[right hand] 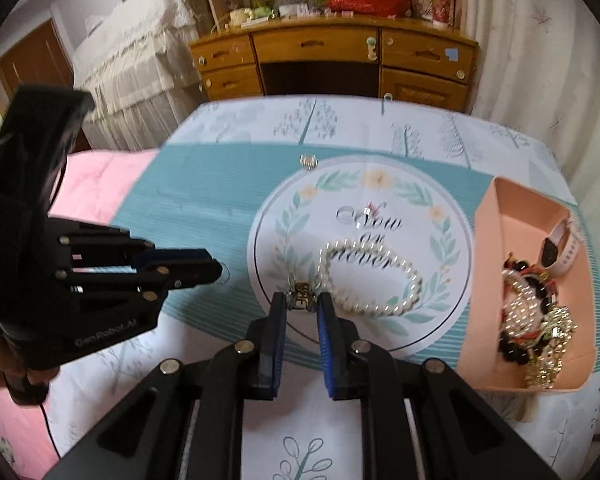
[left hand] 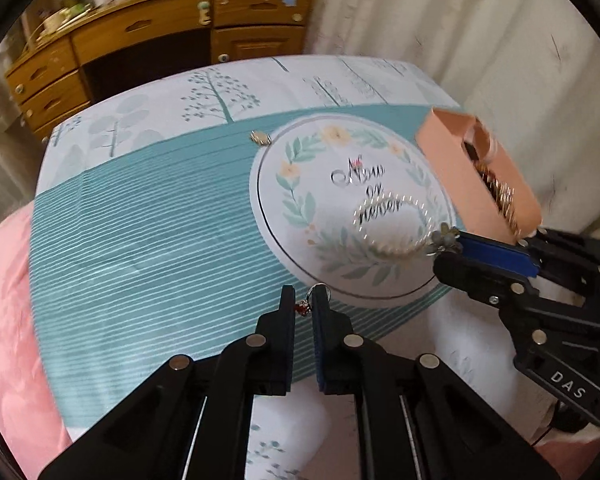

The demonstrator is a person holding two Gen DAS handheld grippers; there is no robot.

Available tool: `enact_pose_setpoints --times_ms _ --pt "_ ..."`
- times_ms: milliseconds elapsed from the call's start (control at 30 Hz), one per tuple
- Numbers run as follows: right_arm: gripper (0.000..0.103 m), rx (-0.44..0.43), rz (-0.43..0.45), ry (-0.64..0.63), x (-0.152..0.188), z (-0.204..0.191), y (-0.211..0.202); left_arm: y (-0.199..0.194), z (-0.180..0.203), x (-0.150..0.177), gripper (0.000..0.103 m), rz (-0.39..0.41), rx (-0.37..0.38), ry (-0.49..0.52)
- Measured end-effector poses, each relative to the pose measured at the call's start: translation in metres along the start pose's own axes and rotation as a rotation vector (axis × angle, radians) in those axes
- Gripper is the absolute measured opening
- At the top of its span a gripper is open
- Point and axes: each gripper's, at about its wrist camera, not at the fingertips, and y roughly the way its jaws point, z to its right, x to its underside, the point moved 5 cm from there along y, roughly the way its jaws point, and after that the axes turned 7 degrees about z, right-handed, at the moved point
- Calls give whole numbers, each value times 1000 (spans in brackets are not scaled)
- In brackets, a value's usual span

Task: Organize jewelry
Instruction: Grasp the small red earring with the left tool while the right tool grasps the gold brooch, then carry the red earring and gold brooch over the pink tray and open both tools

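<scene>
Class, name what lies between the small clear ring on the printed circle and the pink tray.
Bare printed cloth separates the clear ring from the pink tray, per the right wrist view.

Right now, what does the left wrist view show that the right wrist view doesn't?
Left wrist only: the left gripper shut on a small ring with a red charm.

Right wrist only: the right gripper shut on the pearl bracelet's clasp, and the watch and tangled jewelry inside the pink box.

Both: the pearl bracelet, the pink box, a small silver piece beyond the printed circle.
</scene>
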Motion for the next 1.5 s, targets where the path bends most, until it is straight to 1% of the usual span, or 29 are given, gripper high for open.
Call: enact_pose_setpoints --times_ms 167,233,367,600,800,967,1167,1300,1333,1367,1400,1433,1467,1500 --pt "15 2 65 33 -18 11 -28 -25 13 -15 6 36 -9 -76" --pt "15 11 89 40 -24 17 -40 -34 19 -21 6 56 -9 -91" --pt "15 28 132 47 -32 35 -64 -53 42 -34 6 103 -1 -112" --pt "15 44 170 50 -38 75 -103 -67 92 -58 6 174 23 -140" --pt "15 47 170 32 -39 114 -126 -60 138 -73 6 190 65 -173" --pt "15 50 160 35 -35 146 -137 -47 179 -79 6 187 82 -148" --pt "15 13 113 91 -23 184 -134 -24 218 -78 6 151 100 -145" --pt "15 -8 99 132 -19 200 -130 -11 233 -75 6 123 102 -146" --pt "15 -19 96 147 -18 202 -128 -9 234 -74 8 113 97 -150" --pt "16 -34 91 166 -18 204 -126 -5 235 -73 15 91 83 -155" --pt "16 -43 83 180 -17 205 -123 -2 234 -72 28 78 70 -161" --pt "19 -49 67 198 -16 208 -121 -1 232 -72 33 67 56 -169" --pt "20 -53 52 214 -14 210 -118 -1 230 -72 47 63 45 -179" --pt "23 -56 49 221 -13 211 -117 -2 228 -72 56 65 37 -191"
